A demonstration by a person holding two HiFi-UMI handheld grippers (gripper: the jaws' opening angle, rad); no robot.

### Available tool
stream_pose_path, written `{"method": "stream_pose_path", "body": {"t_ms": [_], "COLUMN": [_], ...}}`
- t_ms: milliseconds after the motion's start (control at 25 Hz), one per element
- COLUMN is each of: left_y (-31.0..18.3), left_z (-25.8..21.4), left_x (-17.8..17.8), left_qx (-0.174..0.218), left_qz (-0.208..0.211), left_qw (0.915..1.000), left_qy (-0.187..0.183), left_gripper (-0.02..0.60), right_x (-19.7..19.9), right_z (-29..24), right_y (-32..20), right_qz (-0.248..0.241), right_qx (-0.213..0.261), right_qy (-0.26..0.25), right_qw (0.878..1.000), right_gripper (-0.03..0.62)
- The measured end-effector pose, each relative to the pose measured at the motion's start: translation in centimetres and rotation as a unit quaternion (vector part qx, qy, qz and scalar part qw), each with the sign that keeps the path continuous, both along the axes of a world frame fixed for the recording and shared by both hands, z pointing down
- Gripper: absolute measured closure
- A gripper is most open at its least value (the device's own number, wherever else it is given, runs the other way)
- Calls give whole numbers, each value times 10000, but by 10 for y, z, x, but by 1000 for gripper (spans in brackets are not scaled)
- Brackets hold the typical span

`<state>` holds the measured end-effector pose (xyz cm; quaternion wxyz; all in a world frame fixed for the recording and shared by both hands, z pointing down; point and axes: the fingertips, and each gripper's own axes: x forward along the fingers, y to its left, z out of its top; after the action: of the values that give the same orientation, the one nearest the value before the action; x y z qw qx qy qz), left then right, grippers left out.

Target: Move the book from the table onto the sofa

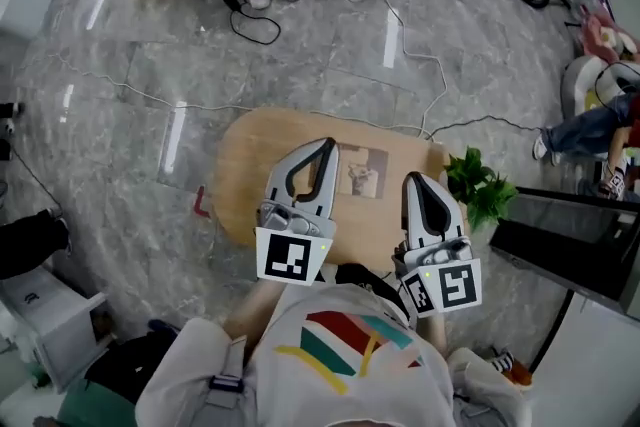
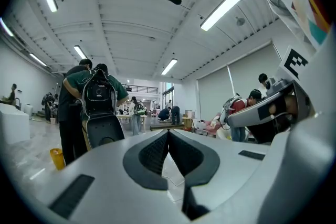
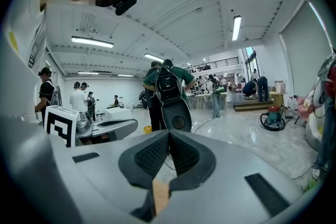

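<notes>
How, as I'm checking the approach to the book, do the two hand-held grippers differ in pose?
The left hand-held gripper has its tip at the left edge of the book in the head view; the right hand-held gripper sits right of the book, nearer the plant. The left one reaches farther across the table than the right one. Shared: both are shut, hold nothing and point away from the person.

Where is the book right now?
In the head view, the book lies flat on the round wooden table, between the left gripper and the right gripper, with the green plant to its right.
</notes>
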<state>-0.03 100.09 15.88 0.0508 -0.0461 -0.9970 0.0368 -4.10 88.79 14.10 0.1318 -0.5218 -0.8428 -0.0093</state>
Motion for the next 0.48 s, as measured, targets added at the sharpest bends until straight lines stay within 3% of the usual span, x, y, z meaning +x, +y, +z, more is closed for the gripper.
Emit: {"method": "stream_pose_path", "body": {"t_ms": [160, 320, 480], "left_y": [-29, -30, -35], "left_z": [-14, -53, -74], "left_x": [-21, -45, -68], "left_qx": [278, 211, 27], "left_qz": [39, -155, -88], "left_qw": [9995, 9984, 9974], "left_qy": [-124, -494, -718], "left_gripper": [574, 574, 574], "right_x": [-15, -31, -41], "right_z": [16, 17, 6], "right_y": [-23, -17, -11], "right_qz": [122, -137, -219], "right_qx": [177, -131, -446], "right_qy": [294, 467, 450], "right_qw": [9993, 9987, 9978], "right_gripper": [581, 582, 582]}}
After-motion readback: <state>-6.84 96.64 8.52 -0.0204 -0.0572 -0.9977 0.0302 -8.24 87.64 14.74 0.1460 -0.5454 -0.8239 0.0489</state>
